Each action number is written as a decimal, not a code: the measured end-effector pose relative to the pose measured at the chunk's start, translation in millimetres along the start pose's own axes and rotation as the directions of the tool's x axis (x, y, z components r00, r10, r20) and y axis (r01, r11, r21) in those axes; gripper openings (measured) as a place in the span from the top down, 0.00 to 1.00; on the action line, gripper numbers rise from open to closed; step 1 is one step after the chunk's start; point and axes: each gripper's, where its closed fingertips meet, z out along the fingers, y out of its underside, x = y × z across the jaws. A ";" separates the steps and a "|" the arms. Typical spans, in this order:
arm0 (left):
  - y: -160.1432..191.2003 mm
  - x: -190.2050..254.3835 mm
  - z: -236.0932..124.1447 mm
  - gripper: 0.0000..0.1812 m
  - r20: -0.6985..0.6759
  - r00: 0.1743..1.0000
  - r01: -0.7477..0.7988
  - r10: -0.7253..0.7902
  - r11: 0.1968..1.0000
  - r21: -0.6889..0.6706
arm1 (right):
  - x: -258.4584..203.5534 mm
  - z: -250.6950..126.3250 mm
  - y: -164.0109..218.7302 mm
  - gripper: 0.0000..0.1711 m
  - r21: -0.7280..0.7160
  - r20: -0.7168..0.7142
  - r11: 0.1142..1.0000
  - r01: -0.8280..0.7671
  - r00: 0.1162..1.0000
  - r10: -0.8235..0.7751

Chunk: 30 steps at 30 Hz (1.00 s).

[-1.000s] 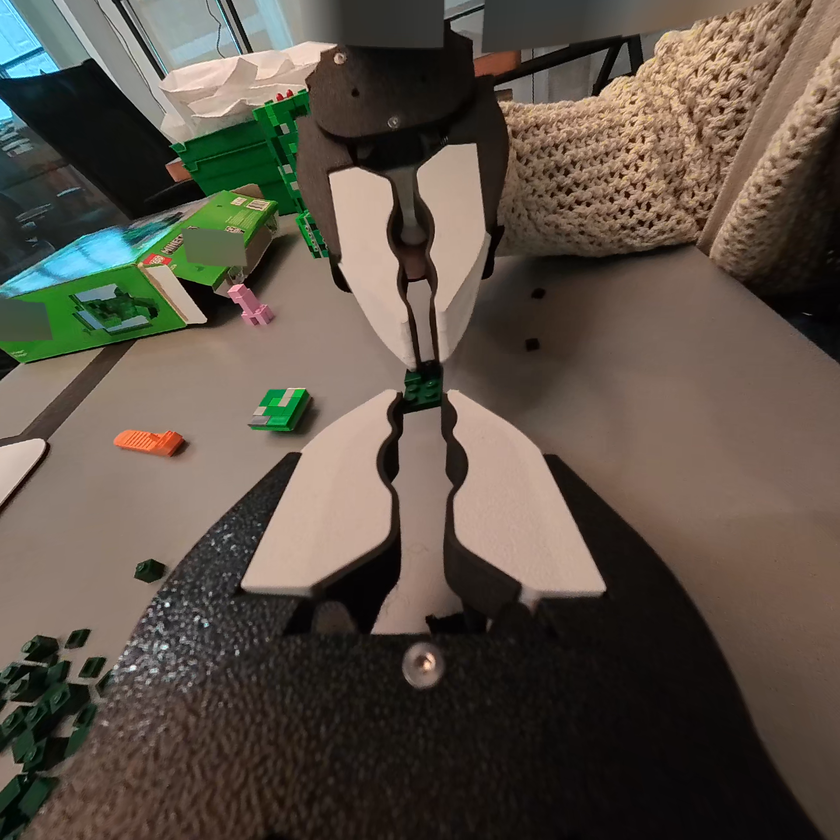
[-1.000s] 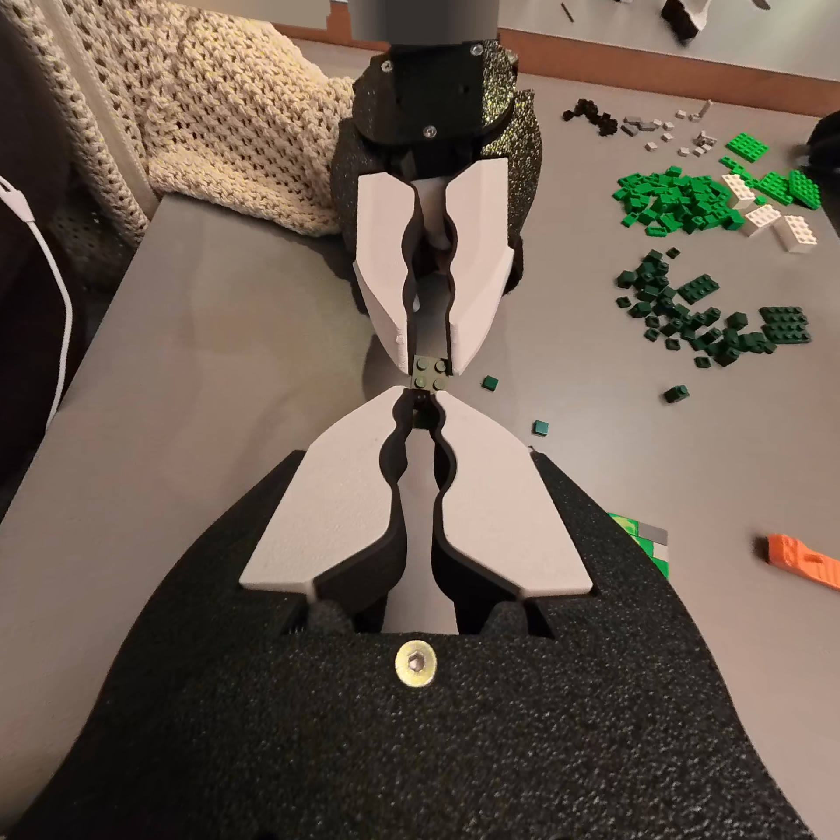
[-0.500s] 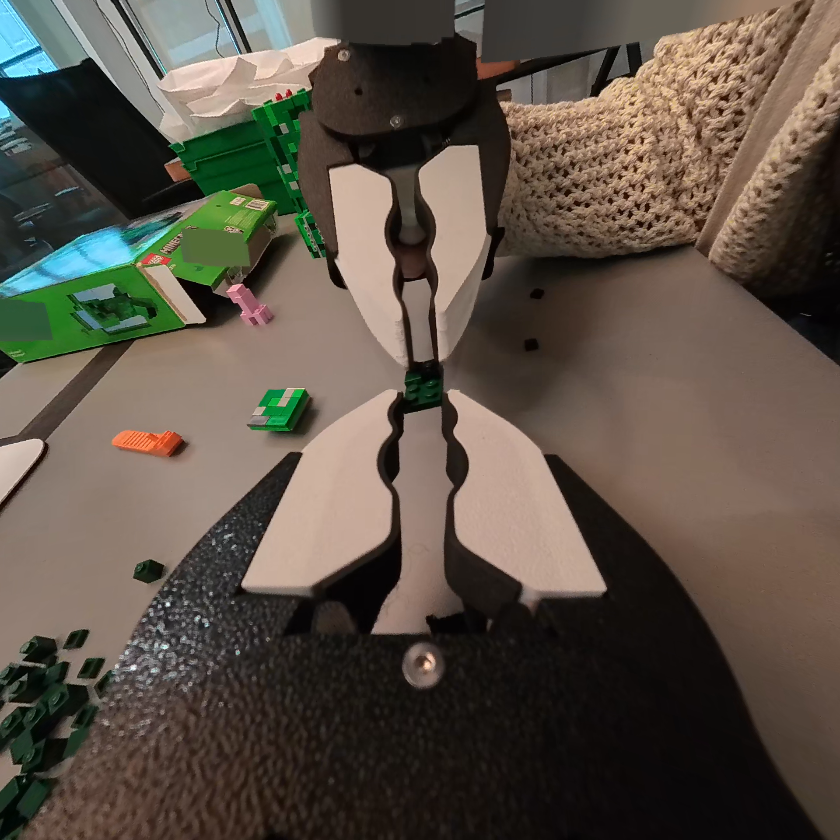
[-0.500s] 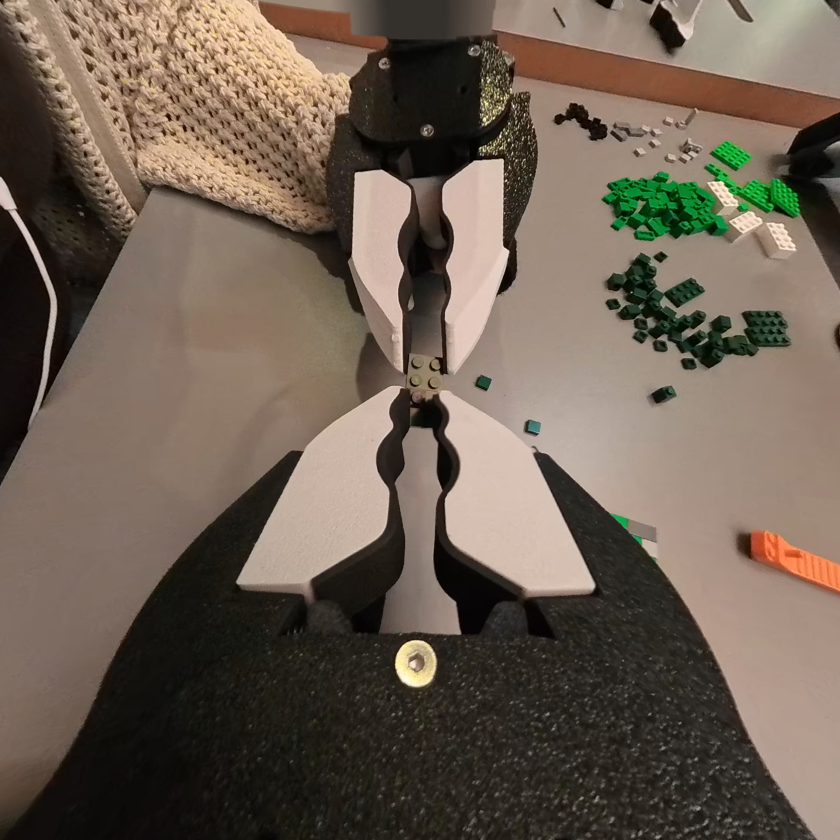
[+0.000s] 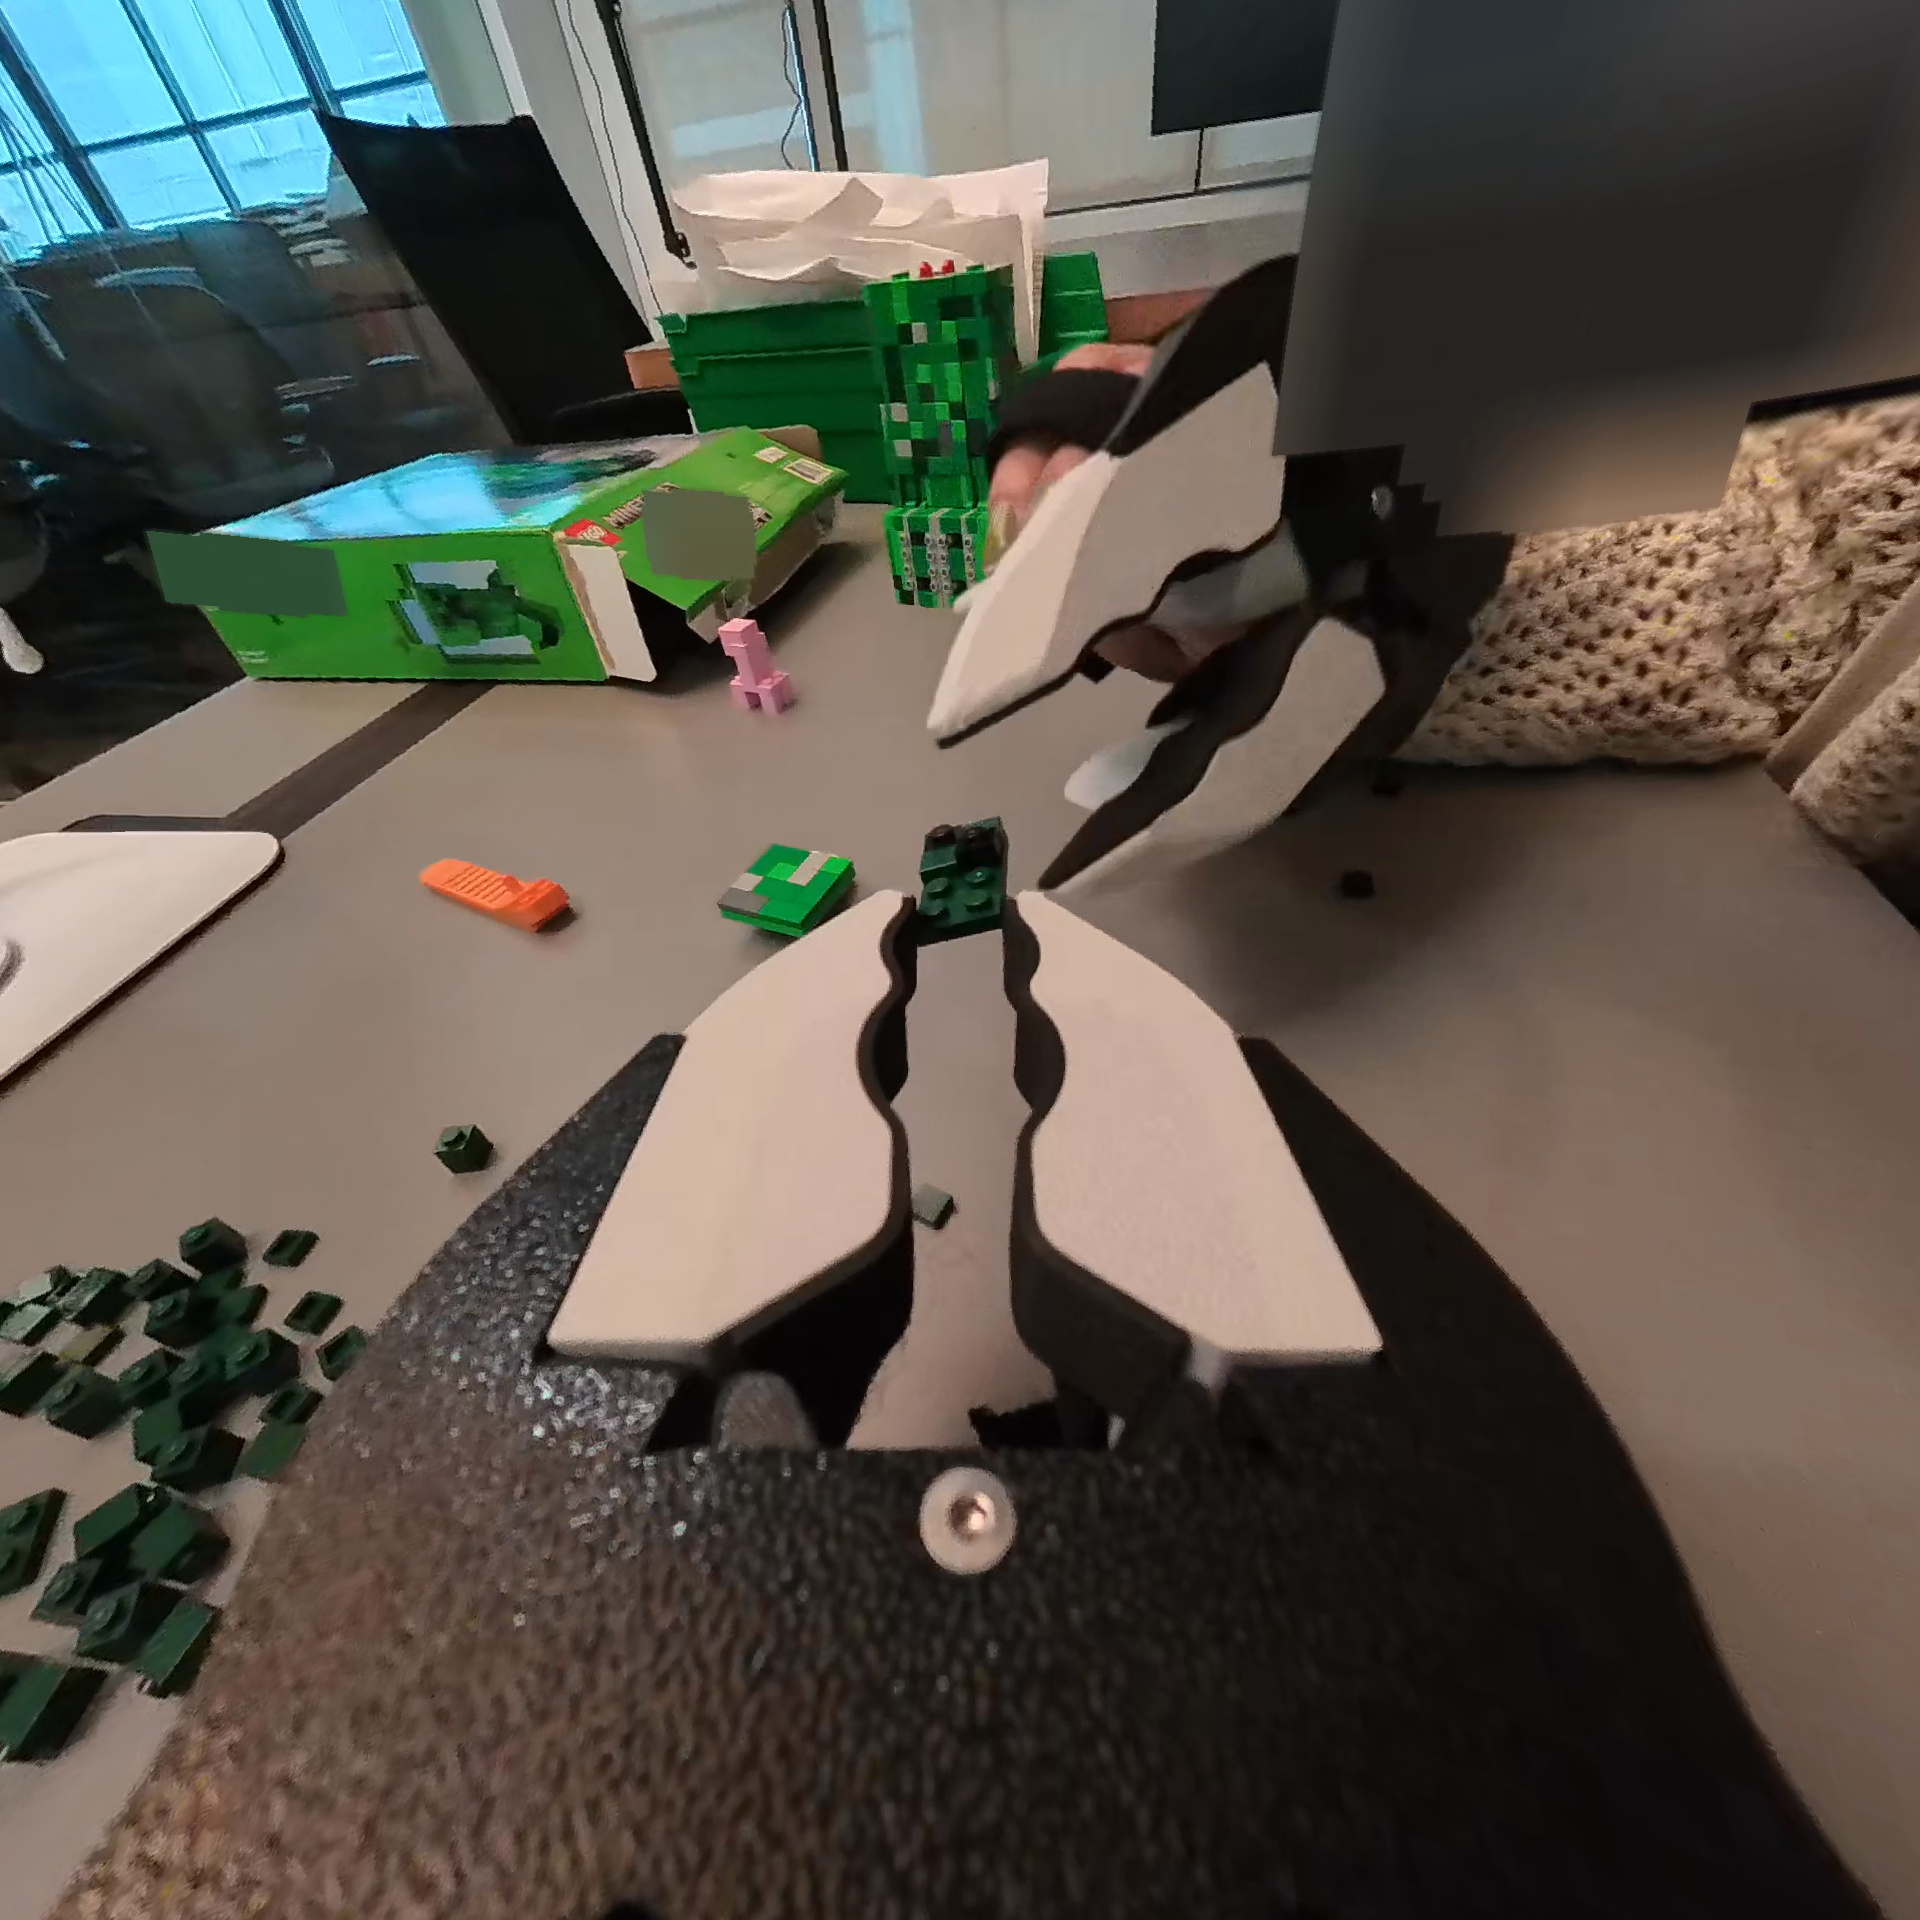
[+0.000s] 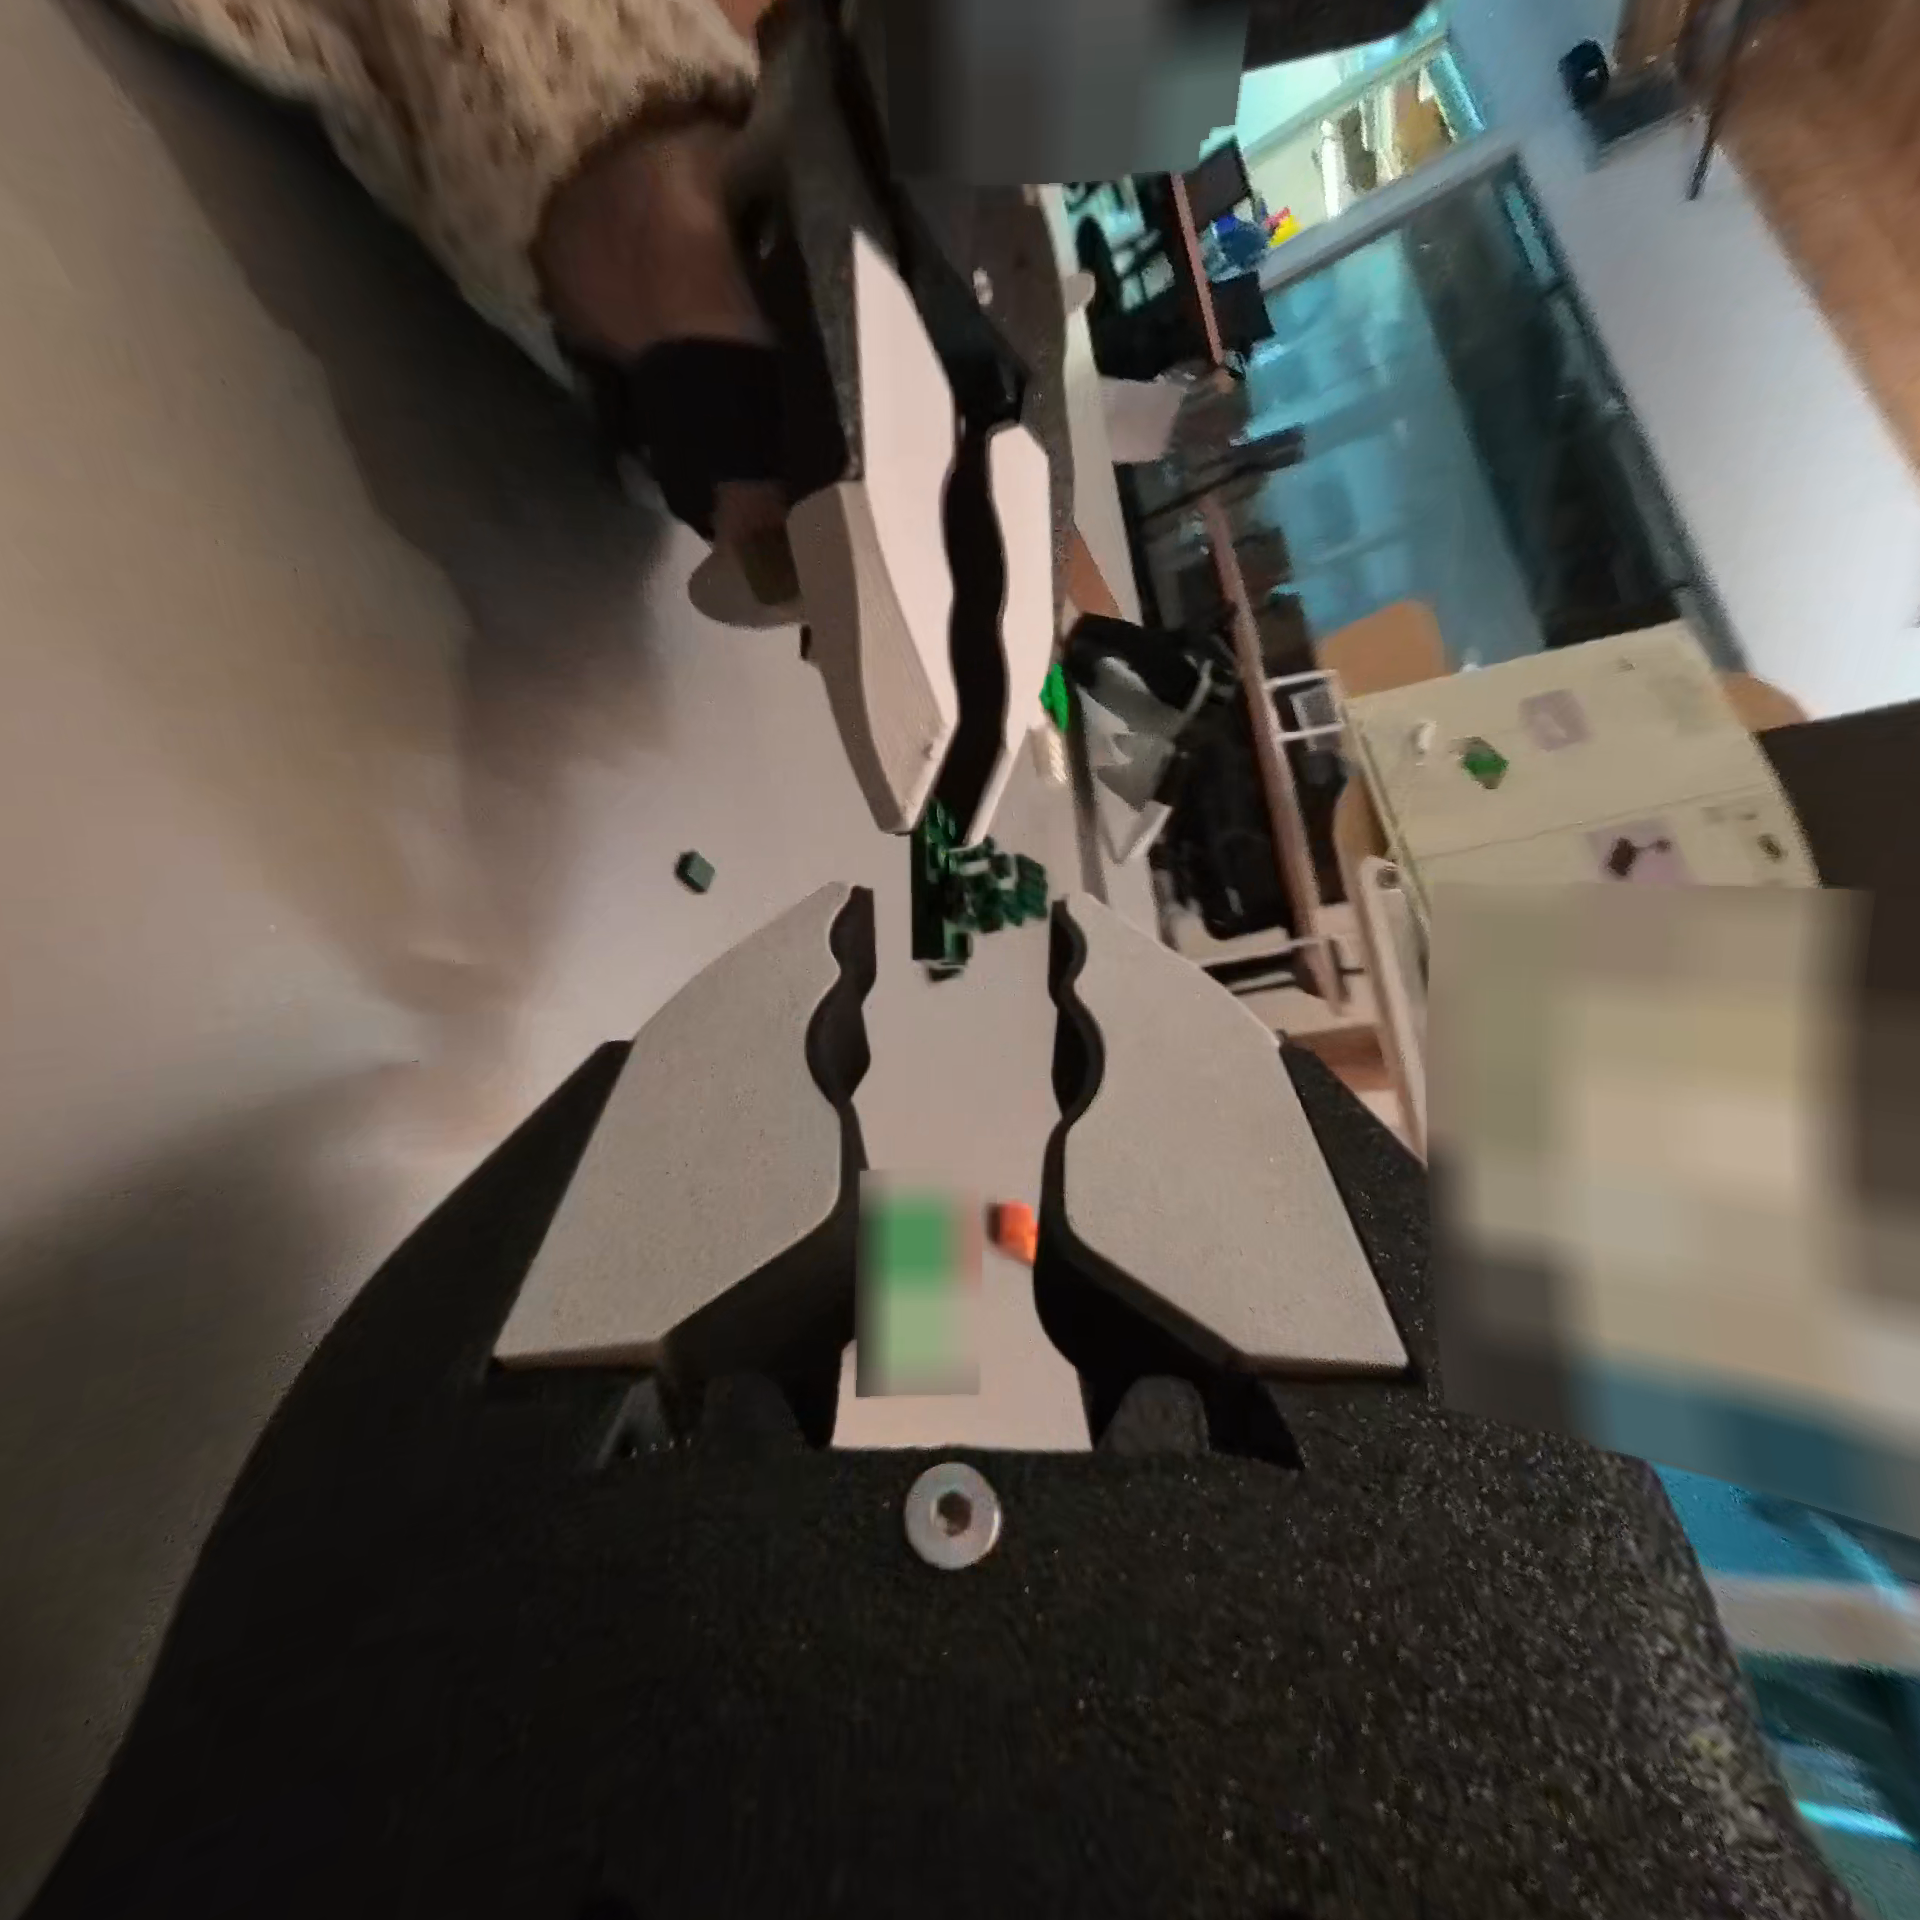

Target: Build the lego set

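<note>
Left gripper clamped on a small dark green brick stack right at the fingertips, held just above the grey table. Right gripper wide open, holding nothing, tilted off to the side with the stack just past its tips. Same gripper visible from the left wrist view too, up and to the right of the stack, not touching. Flat green plate and orange brick separator lying just left of it. Loose dark green pieces scattered near left. Green box, pink figure and tall green figure further back.
</note>
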 end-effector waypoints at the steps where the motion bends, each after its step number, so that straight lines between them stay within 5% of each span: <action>1: 0.4 0.3 0.4 0.92 -0.001 1.000 -0.003 0.003 1.000 -0.003 | -0.6 3.3 0.8 0.80 -0.025 -0.025 0.999 0.038 0.999 -0.039; 15: 1.5 0.6 1.1 0.92 -0.006 1.000 0.000 0.000 1.000 -0.013 | -3.9 11.4 3.9 0.94 -0.127 -0.108 0.959 0.252 0.958 -0.266; 30: 4.3 2.1 2.1 0.92 -0.004 1.000 -0.025 0.024 0.999 -0.034 | -7.3 10.3 3.7 0.95 -0.073 -0.072 0.971 0.230 0.969 -0.235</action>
